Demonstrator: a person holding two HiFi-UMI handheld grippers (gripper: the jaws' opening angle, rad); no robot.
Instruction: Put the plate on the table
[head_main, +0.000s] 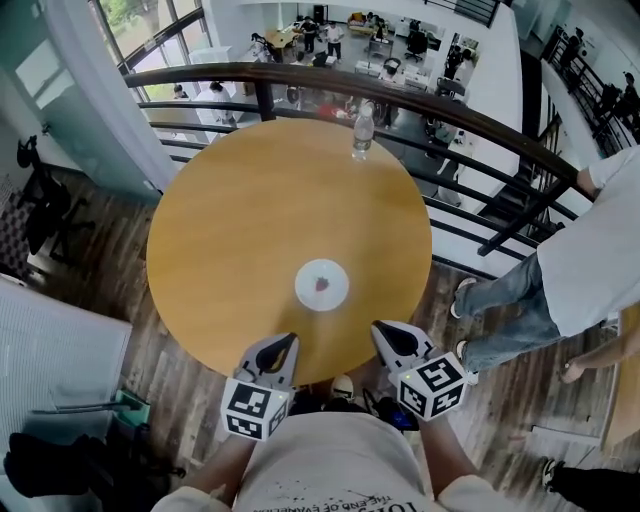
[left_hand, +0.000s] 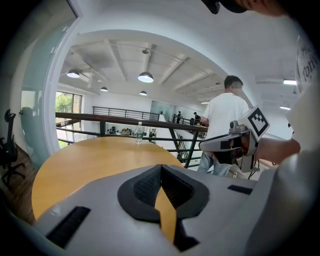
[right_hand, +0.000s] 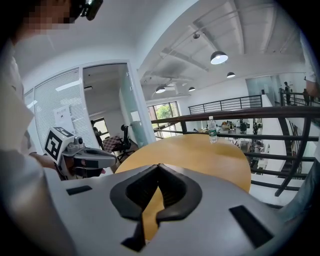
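The plate (head_main: 322, 285) lies flat and face up on the round wooden table (head_main: 230, 230), at about 5 o'clock from the table's middle and a little in from the near edge. It is round, so it has no long axis and points no way; a small red mark (head_main: 322, 284) sits at its centre. Nothing touches it. The left gripper (head_main: 287, 342) hangs over the near rim at about 7 o'clock from the plate, its tip aimed toward 12 o'clock across the table. Its claw is pressed together, the dark pads meeting at the tips with nothing between them, as the left gripper view shows. The right gripper (head_main: 384, 330) is at about 4 o'clock from the plate, near it but apart, its nose turned toward 11 o'clock. Its claw is also pressed together and empty, with only tabletop showing through the gap behind the tips. A clear bottle (head_main: 363, 130) stands upright at the far rim, at 1 o'clock from the table's middle and well apart from the plate. A dark railing (head_main: 480, 125) curves round the far side, and a person (head_main: 590, 250) in a white shirt and jeans stands by it at 3 o'clock.
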